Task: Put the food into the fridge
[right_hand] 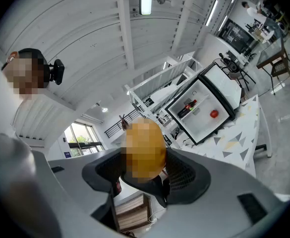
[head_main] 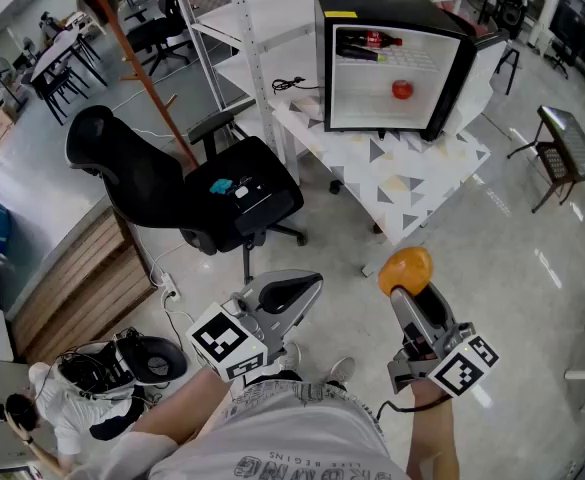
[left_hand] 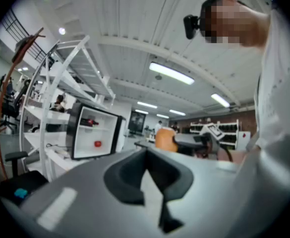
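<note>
- Head view: a grey floor (head_main: 532, 268); one white patterned bench (head_main: 427, 183) carries one open fridge (head_main: 392, 8) holding two bottles (head_main: 369, 40) and one red fruit (head_main: 402, 90). One black chair (head_main: 172, 183) stands nearby.
- Left gripper view: the left claw (left_hand: 145, 155) is clenched, with nothing in it.
- Right gripper view: the right claw (right_hand: 145, 170) grasps one orange (right_hand: 145, 150), well apart from the fridge.

Left gripper (head_main: 315, 282) level, fingers (left_hand: 125, 178) together, right gripper (head_main: 410, 291) level, clamped on orange (head_main: 405, 269)
</note>
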Tool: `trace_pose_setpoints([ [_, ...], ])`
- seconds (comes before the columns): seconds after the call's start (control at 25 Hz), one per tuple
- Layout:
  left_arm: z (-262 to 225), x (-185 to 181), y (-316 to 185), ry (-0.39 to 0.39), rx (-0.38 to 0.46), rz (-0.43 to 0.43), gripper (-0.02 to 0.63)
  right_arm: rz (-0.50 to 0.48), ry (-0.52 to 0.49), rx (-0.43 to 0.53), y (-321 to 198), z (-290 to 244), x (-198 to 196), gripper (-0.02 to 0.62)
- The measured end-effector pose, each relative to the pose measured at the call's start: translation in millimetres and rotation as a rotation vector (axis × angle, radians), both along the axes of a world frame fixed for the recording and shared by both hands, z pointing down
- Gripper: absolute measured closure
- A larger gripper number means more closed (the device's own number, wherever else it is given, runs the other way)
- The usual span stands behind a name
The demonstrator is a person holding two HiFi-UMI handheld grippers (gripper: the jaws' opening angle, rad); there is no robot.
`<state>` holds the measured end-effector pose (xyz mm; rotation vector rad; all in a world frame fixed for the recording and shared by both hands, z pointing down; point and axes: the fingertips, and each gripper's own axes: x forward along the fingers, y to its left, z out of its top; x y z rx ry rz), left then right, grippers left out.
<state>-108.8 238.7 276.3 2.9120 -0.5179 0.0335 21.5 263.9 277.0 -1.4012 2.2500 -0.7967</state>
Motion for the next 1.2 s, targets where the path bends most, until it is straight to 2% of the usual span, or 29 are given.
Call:
trace_pose_setpoints([
  [0.56,6.1,5.5,6.0,-0.002,-0.012,-0.015,0.600,-0.010,-0.010,-0.004,2.9,3.2,4.4,0.333],
  [1.2,0.1,31.7,32.8,-0.010,0.012,-0.054,0.600,-0.060,-0.017,0.021,24.2,-2.2,27.6,0.333],
])
